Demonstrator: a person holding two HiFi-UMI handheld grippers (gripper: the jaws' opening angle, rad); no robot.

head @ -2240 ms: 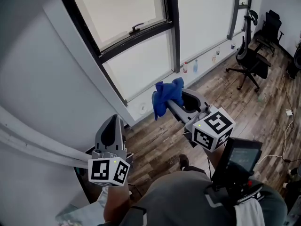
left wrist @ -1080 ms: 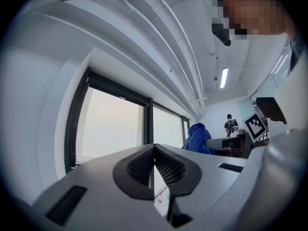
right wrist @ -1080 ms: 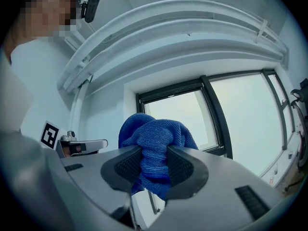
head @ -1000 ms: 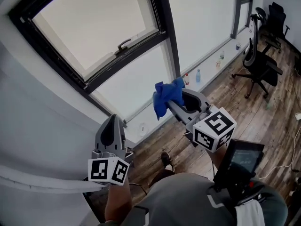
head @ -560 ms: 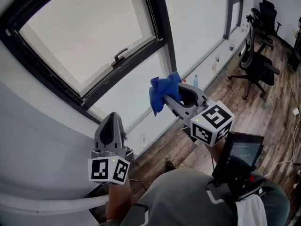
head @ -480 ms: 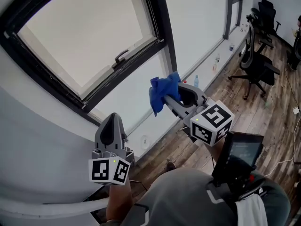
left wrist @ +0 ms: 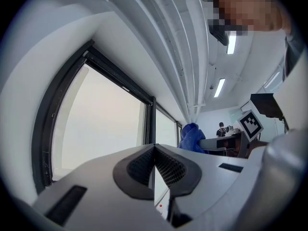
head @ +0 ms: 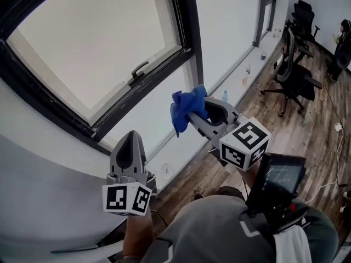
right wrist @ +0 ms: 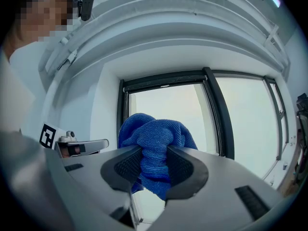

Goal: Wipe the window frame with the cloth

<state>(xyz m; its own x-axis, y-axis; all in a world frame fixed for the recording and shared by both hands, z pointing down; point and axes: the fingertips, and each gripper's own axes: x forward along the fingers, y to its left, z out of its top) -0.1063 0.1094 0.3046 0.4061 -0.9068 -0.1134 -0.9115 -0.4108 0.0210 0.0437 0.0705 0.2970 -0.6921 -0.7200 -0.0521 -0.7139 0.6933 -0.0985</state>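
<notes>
The right gripper (right wrist: 154, 163) has its jaws clenched on the blue cloth (right wrist: 155, 133), which bunches above the jaw pads and hangs below them. The cloth is held up near the dark window frame (head: 188, 34); contact with the frame cannot be confirmed. The left gripper (left wrist: 154, 153) has its jaws pressed together with nothing between them, lower and well apart from the cloth.

The cloth (head: 184, 108) sits in the right hand-held gripper (head: 193, 114), before the window frame (head: 187, 32).
</notes>
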